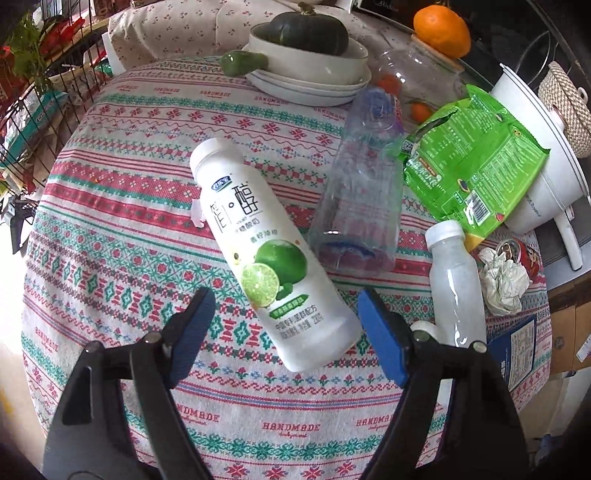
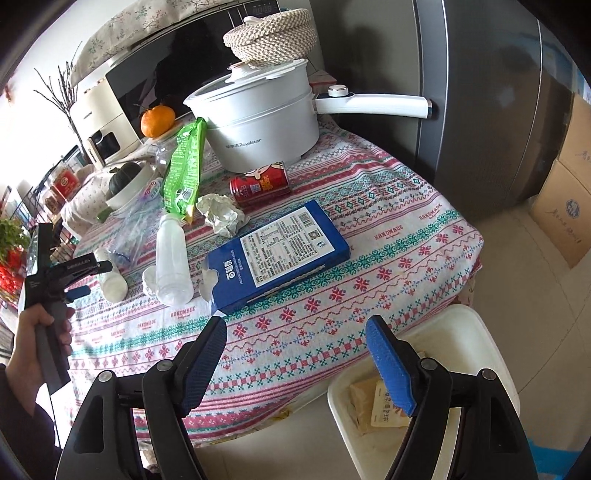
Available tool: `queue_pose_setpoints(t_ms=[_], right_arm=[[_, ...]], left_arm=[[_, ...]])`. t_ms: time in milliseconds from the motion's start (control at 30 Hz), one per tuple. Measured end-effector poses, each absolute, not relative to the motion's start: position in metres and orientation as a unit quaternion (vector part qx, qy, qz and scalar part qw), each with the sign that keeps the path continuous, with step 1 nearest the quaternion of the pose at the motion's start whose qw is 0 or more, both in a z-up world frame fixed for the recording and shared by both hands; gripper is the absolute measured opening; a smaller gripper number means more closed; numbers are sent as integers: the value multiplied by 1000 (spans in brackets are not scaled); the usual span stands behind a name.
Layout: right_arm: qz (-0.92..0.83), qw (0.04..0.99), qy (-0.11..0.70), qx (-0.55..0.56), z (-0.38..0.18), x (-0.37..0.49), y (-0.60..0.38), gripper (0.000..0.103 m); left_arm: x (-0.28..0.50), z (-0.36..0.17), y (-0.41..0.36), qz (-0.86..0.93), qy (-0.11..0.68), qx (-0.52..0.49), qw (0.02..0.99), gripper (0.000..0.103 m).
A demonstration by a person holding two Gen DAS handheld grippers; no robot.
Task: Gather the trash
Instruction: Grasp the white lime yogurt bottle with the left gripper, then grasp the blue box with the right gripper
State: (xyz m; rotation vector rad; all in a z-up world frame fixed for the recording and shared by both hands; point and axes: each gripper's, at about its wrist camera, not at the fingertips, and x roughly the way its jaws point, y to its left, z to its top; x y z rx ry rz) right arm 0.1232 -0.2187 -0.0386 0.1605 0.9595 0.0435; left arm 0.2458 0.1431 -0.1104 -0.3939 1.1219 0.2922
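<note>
A white lime-yoghurt bottle (image 1: 266, 251) lies on its side on the patterned tablecloth (image 1: 122, 206). My left gripper (image 1: 286, 299) stands open around its base, pads not pressing on it. To the right lie a clear plastic bottle (image 1: 354, 195), a green snack bag (image 1: 469, 158), a small white bottle (image 1: 456, 284), a crumpled tissue (image 1: 502, 280) and a red can (image 1: 524, 254). My right gripper (image 2: 297, 325) hangs open and empty over the table's near edge. Beyond it lies a blue carton (image 2: 280, 251). A hand holds the left gripper (image 2: 98, 278) at the far left.
A white bin (image 2: 480, 332) with wrappers inside stands on the floor beside the table. A white pot (image 2: 258, 118) with a long handle, stacked bowls (image 1: 310, 70) holding a squash, a glass jar (image 1: 413, 70) and an orange (image 1: 441, 31) fill the back. A wire rack (image 1: 33, 110) stands left.
</note>
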Motion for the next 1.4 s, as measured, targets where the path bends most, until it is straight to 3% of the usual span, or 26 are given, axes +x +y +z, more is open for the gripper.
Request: queue_pose_setpoints(t_ms=[133, 200, 300, 933, 1400], right_arm=[[20, 882, 465, 76, -42, 127, -219, 79], [19, 881, 466, 77, -42, 128, -220, 79], [19, 879, 469, 82, -43, 130, -222, 79], [-1, 882, 470, 27, -80, 160, -160, 79], [-92, 889, 438, -91, -130, 212, -93, 77]], left_arm=[[250, -122, 151, 145, 537, -206, 806, 70], [249, -128, 156, 144, 545, -216, 797, 58], [240, -131, 163, 147, 552, -224, 790, 51], [147, -39, 135, -1, 465, -170, 869, 51], [133, -42, 118, -66, 471, -150, 867, 51]])
